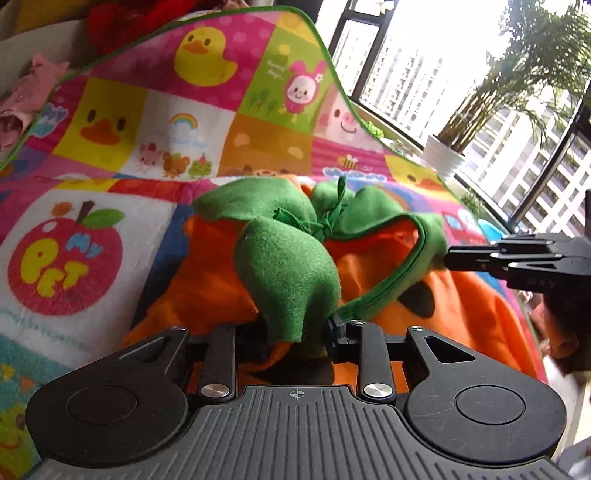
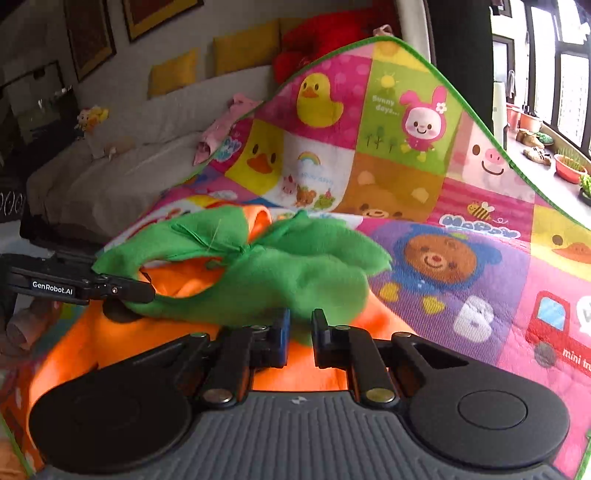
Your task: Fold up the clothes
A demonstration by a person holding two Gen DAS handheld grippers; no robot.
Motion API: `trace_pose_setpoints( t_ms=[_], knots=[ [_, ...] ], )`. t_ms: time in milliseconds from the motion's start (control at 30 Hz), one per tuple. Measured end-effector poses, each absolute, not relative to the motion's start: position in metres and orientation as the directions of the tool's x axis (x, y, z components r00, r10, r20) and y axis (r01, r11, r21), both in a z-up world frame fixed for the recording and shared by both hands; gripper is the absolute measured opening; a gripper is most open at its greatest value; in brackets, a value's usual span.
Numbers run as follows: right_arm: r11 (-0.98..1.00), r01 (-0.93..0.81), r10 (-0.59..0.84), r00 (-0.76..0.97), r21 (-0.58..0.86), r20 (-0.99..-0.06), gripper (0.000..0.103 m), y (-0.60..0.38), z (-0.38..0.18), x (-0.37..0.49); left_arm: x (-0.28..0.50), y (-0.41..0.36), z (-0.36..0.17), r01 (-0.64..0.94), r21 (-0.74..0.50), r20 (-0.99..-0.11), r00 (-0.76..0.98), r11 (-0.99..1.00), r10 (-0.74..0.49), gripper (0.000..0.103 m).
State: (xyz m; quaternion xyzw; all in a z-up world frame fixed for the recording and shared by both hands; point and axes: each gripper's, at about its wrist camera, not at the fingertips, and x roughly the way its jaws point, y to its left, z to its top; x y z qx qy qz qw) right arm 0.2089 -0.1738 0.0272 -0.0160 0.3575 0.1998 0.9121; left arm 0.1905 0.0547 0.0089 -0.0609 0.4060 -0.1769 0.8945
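Both claws are pinching the green collar of the orange costume (image 1: 461, 295) lying on the bright mat (image 1: 110, 236), the left claw (image 1: 295, 332) and right claw (image 2: 299, 332) clamped on it, so next I think they should lift and fold it over.

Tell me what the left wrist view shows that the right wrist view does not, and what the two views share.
Only the left wrist view shows the apple print, the palm plant and towers outside. Only the right wrist view shows the yellow cushions, the wall frames and the bear print. Both show the orange and green garment, gripped by the left gripper and the right gripper, on the cartoon blanket.
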Motion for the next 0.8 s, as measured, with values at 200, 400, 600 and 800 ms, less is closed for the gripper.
trace_pose_setpoints(
  t_ms=[200, 400, 600, 800],
  knots=[
    [0.896, -0.434, 0.414, 0.751, 0.087, -0.515, 0.027, -0.155, 0.071, 0.2, 0.172, 0.054, 0.002, 0.268, -0.228, -0.706, 0.617, 0.936, -0.348, 0.037],
    [0.897, -0.442, 0.361, 0.702, 0.021, -0.614, 0.036, -0.115, 0.033, 0.244, 0.163, 0.062, 0.023, 0.258, -0.312, -0.662, 0.631, 0.914, -0.404, 0.061],
    [0.825, -0.505, 0.247, 0.727, -0.255, -0.641, 0.04, -0.084, -0.001, 0.24, 0.143, 0.06, 0.038, 0.281, -0.344, -0.644, 0.623, 0.896, -0.443, 0.067],
    [0.667, -0.61, 0.204, 0.703, -0.429, -0.682, 0.054, -0.038, -0.015, 0.259, 0.131, 0.059, 0.036, 0.308, -0.331, -0.643, 0.618, 0.892, -0.452, 0.067]
  ],
)
